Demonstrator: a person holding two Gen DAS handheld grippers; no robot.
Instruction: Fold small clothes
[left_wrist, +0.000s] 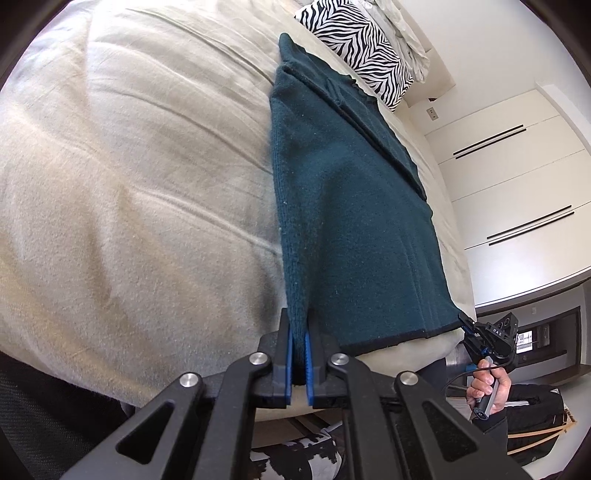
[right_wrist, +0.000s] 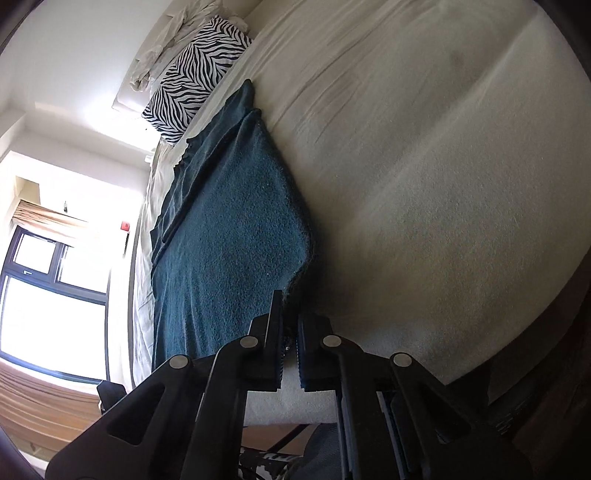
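Both tongs, left tongs (left_wrist: 299, 328) and right tongs (right_wrist: 290, 325), pinch teal garment (left_wrist: 351, 221) near corners

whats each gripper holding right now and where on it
Both hold the teal garment by its near hem: the left gripper pinches one corner, the right gripper the other.

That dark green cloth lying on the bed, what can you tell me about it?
The teal garment looks like thick, fuzzy knit or fleece, deep blue-green with a thin dark trim along its near hem. It lies stretched lengthwise over the cream bedcover, with a narrower folded layer on its far part, reaching toward a zebra-striped pillow. Its near corners are each pinched: the left tool is shut on one, the right tool on the other, where the edge lifts slightly.
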